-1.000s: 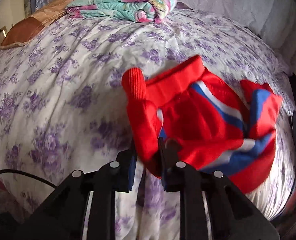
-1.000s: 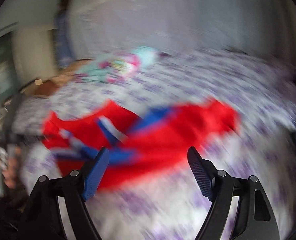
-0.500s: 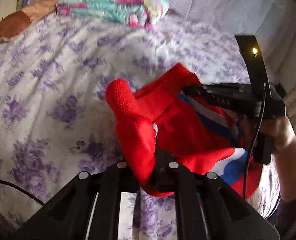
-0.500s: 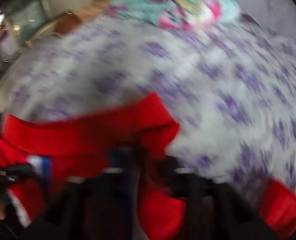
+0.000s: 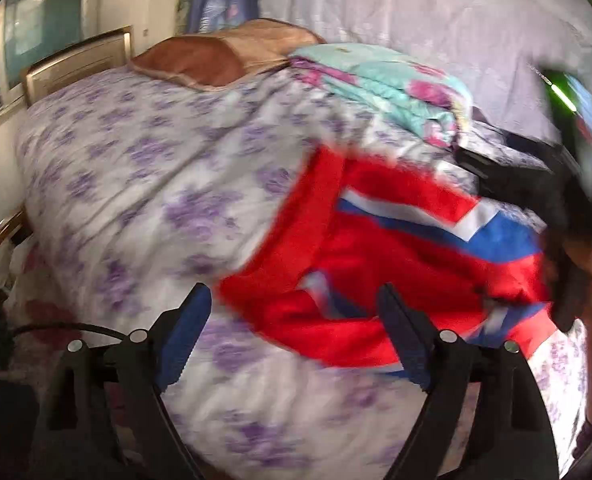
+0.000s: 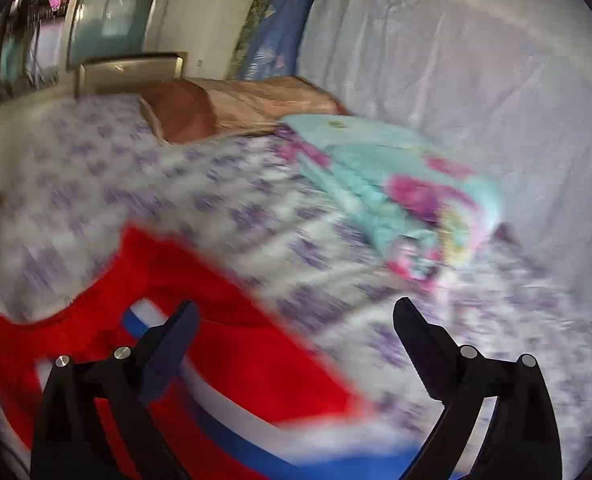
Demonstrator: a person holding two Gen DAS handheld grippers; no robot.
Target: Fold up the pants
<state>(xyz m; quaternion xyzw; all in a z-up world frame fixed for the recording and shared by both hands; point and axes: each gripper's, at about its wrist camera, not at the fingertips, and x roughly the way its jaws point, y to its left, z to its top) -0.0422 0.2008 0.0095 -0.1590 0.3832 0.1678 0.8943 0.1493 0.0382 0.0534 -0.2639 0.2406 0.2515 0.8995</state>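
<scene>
Red pants (image 5: 384,256) with blue and white side stripes are lying bunched on the floral bedspread (image 5: 143,168), on the near side of the folded teal blanket (image 5: 392,84), which I'm using as the landmark; the brown pillow (image 5: 211,56) is sitting just beside the blanket toward the headboard. Left gripper (image 5: 296,336) is hovering above the near edge of the pants, well short of the blanket, jaws standing wide apart, nothing between them. Right gripper (image 6: 296,344) is likewise gaping, holding nothing, with the pants under its left finger and bare bedspread under the other, blanket ahead and to the right. In the left wrist view the right gripper's body is showing at the pants' edge nearest the blanket side, blurred. Both views are motion-smeared, so fine creases are not readable. Handling judgement: the fabric is looking like a soft, light knit, limp, not fragile, probably a bit grippy rather than slippery; it is going to sag and drag on the bedspread, so pinching through all layers at a thick edge such as a waistband or cuff corner seems best, one gripper per corner. Which end is the waistband I cannot tell here. No brand, label or legible writing is showing anywhere.
</scene>
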